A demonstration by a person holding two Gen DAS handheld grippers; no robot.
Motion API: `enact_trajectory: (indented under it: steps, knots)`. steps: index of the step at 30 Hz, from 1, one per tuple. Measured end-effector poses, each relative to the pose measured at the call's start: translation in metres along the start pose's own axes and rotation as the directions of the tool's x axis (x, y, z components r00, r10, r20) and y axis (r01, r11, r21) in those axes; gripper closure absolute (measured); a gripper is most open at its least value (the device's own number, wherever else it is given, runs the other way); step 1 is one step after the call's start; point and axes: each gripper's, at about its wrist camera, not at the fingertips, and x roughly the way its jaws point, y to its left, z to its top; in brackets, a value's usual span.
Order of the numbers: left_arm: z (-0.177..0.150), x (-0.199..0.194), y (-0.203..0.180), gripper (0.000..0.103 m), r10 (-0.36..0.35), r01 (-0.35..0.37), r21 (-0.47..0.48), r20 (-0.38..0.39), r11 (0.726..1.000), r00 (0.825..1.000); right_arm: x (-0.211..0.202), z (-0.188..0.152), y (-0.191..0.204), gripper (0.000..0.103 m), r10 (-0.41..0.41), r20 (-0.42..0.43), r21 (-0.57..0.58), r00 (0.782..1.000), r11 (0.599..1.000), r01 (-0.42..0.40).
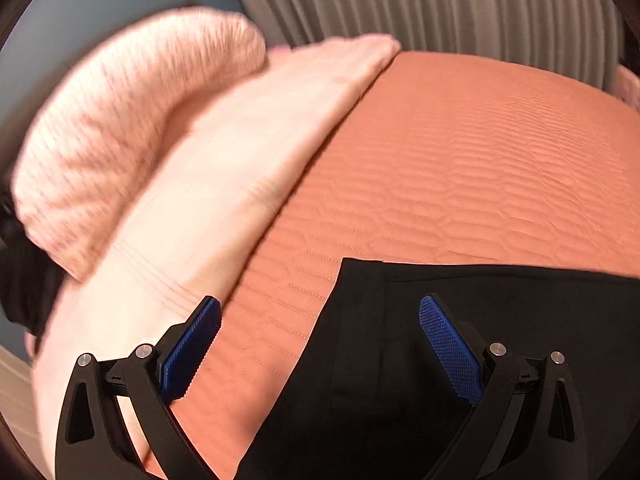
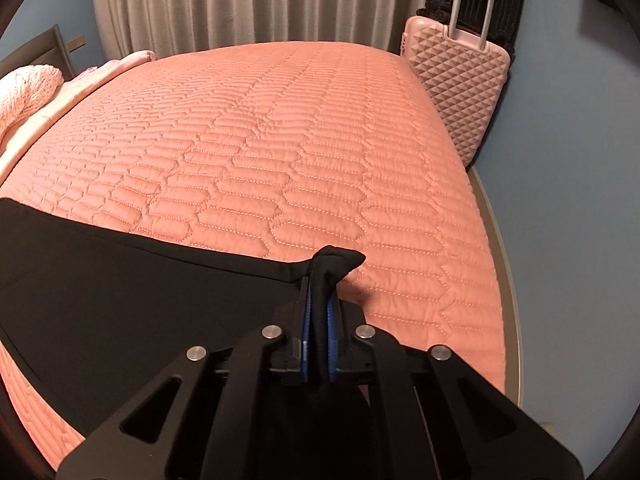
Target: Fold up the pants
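Room: blue walls, grey curtain [image 2: 240, 0] across top of frame, pink suitcase [image 2: 460, 92] at upper right.
Surface: salmon quilted bed cover [image 2: 300, 140]; pale pillows [image 1: 180, 152] at left.
Pants: black pants [image 2: 120, 288] lie flat at lower left of the right wrist view.
Right gripper: right gripper [image 2: 318, 320] is closed, pinching a pants corner.
Left gripper: left gripper [image 1: 320, 344] is wide open over another pants corner, nothing held.
Progress: seems early; no fold visible, second corner not yet gripped.

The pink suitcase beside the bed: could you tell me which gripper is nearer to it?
Right. The right gripper sits by the bed edge near the pink suitcase; the left gripper is toward the pillows.

pants [image 2: 120, 280] on bedspread [image 2: 300, 140], suitcase [image 2: 456, 92] beside bed
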Motion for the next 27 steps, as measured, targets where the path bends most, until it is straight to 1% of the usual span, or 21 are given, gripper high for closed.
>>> enact_trajectory:
  steps: [1, 2, 3, 4, 5, 7, 8, 10, 12, 13, 14, 15, 16, 17, 18, 19, 21, 22, 24, 25, 27]
  knots:
    - [0.002, 0.011, 0.006, 0.005, -0.009, 0.008, -0.028, -0.023, 1.0, 1.0, 0.002, -0.001, 0.0, 0.098, -0.001, -0.004, 0.014, 1.0, 1.0, 0.001]
    - [0.003, 0.027, 0.013, 0.006, -0.052, 0.048, -0.066, -0.057, 0.997, 0.997, 0.003, -0.001, 0.0, 0.098, 0.0, -0.004, 0.027, 1.0, 1.0, 0.0]
    - [0.003, 0.039, 0.014, 0.007, -0.086, 0.08, -0.077, -0.077, 0.994, 0.993, 0.004, -0.002, 0.0, 0.098, -0.003, -0.002, 0.037, 1.0, 0.999, 0.003]
    - [0.002, 0.045, 0.013, 0.007, -0.094, 0.088, -0.075, -0.082, 0.993, 0.992, 0.004, -0.002, -0.001, 0.098, -0.001, -0.002, 0.049, 1.0, 0.999, 0.001]
    - [0.002, 0.056, 0.007, 0.007, -0.111, 0.107, -0.043, -0.1, 0.993, 0.989, 0.005, -0.002, 0.0, 0.098, -0.004, -0.005, 0.054, 1.0, 0.999, 0.005]
    - [-0.001, 0.071, -0.005, 0.006, -0.09, 0.096, 0.034, -0.137, 0.995, 0.986, 0.006, -0.001, 0.0, 0.098, -0.005, -0.009, 0.064, 1.0, 0.998, 0.006]
    - [-0.003, 0.076, -0.009, 0.005, -0.077, 0.085, 0.054, -0.143, 0.995, 0.987, 0.006, -0.001, 0.001, 0.098, -0.007, -0.01, 0.068, 1.0, 0.998, 0.008]
    - [-0.003, 0.08, -0.005, 0.005, -0.112, 0.119, 0.039, -0.136, 0.992, 0.984, 0.009, -0.001, 0.001, 0.098, -0.011, -0.017, 0.071, 1.0, 0.997, 0.012]
    - [-0.003, 0.086, 0.006, 0.005, -0.18, 0.18, -0.017, -0.151, 0.984, 0.972, 0.011, -0.001, 0.001, 0.098, -0.014, -0.024, 0.08, 1.0, 0.997, 0.016]
    - [-0.002, 0.089, 0.01, 0.005, -0.199, 0.197, -0.028, -0.156, 0.98, 0.968, 0.011, -0.001, 0.001, 0.097, -0.019, -0.025, 0.085, 1.0, 0.996, 0.021]
    - [-0.004, 0.088, 0.009, 0.006, -0.208, 0.207, -0.018, -0.156, 0.978, 0.966, 0.011, -0.001, 0.002, 0.097, -0.027, -0.024, 0.082, 0.999, 0.996, 0.029]
    - [-0.004, 0.085, 0.006, 0.016, -0.213, 0.215, 0.002, -0.146, 0.977, 0.966, 0.012, -0.001, 0.002, 0.097, -0.032, -0.025, 0.081, 0.999, 0.996, 0.034]
    - [-0.006, 0.079, 0.002, 0.024, -0.235, 0.241, 0.037, -0.13, 0.97, 0.963, 0.012, -0.002, 0.003, 0.097, -0.038, -0.024, 0.085, 0.999, 0.996, 0.04]
    - [-0.009, 0.074, -0.001, 0.047, -0.262, 0.27, 0.06, -0.12, 0.961, 0.958, 0.012, -0.003, 0.002, 0.097, -0.042, -0.022, 0.088, 0.999, 0.995, 0.044]
    - [-0.012, 0.067, -0.009, 0.059, -0.278, 0.289, 0.081, -0.12, 0.954, 0.953, 0.012, -0.003, 0.002, 0.097, -0.044, -0.02, 0.092, 0.999, 0.995, 0.046]
    - [-0.011, 0.066, -0.01, 0.064, -0.275, 0.286, 0.091, -0.12, 0.954, 0.954, 0.012, -0.004, 0.002, 0.097, -0.047, -0.016, 0.096, 0.999, 0.994, 0.048]
    - [-0.013, 0.059, -0.015, 0.079, -0.273, 0.285, 0.104, -0.118, 0.953, 0.955, 0.01, -0.005, 0.003, 0.097, -0.06, -0.009, 0.102, 0.998, 0.993, 0.061]
    - [-0.012, 0.057, -0.015, 0.084, -0.268, 0.279, 0.104, -0.108, 0.955, 0.957, 0.01, -0.005, 0.003, 0.097, -0.064, -0.006, 0.105, 0.998, 0.992, 0.065]
    - [-0.012, 0.046, -0.006, 0.093, -0.274, 0.279, 0.097, -0.06, 0.955, 0.96, 0.005, -0.005, 0.004, 0.097, -0.075, 0.011, 0.104, 0.997, 0.992, 0.073]
    - [-0.011, 0.041, -0.002, 0.093, -0.283, 0.286, 0.089, -0.042, 0.954, 0.958, -0.001, -0.005, 0.005, 0.097, -0.079, 0.028, 0.103, 0.996, 0.992, 0.075]
    - [-0.012, 0.02, 0.008, 0.094, -0.312, 0.309, 0.077, 0.032, 0.948, 0.95, -0.014, -0.004, 0.004, 0.097, -0.068, 0.069, 0.119, 0.995, 0.991, 0.059]
